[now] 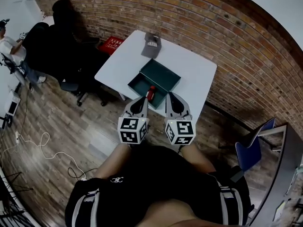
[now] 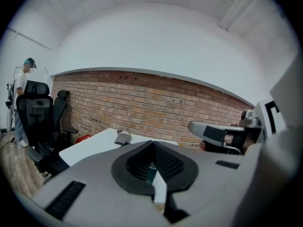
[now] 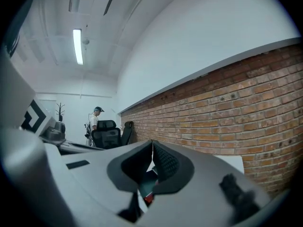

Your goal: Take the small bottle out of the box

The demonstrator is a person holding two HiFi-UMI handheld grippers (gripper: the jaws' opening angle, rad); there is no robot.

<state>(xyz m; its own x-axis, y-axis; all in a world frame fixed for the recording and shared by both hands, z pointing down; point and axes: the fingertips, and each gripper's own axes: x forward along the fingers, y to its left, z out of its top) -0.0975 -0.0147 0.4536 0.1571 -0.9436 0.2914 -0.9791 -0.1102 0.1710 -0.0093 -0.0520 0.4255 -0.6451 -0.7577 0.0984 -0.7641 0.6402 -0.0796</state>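
A dark green box (image 1: 142, 85) lies open on the white table (image 1: 189, 65), its lid part (image 1: 163, 74) toward the wall. The small red bottle (image 1: 151, 93) sits at the box's near corner. My left gripper (image 1: 142, 100) is shut with nothing in it, its tip just left of the bottle at the table's near edge. My right gripper (image 1: 170, 96) is also shut and empty, just right of the bottle. Through the left jaws only a sliver of green box (image 2: 150, 174) shows. Under the right jaws a bit of red bottle (image 3: 148, 199) and green box (image 3: 150, 183) shows.
A grey cap (image 1: 151, 45) lies at the table's far edge, also in the left gripper view (image 2: 123, 137). Black office chairs (image 1: 66, 37) stand left, with a red item (image 1: 112, 43) on the floor. A brick wall (image 1: 227, 27) runs behind. A blue chair (image 1: 250, 151) is at right. A person (image 1: 7, 41) stands far left.
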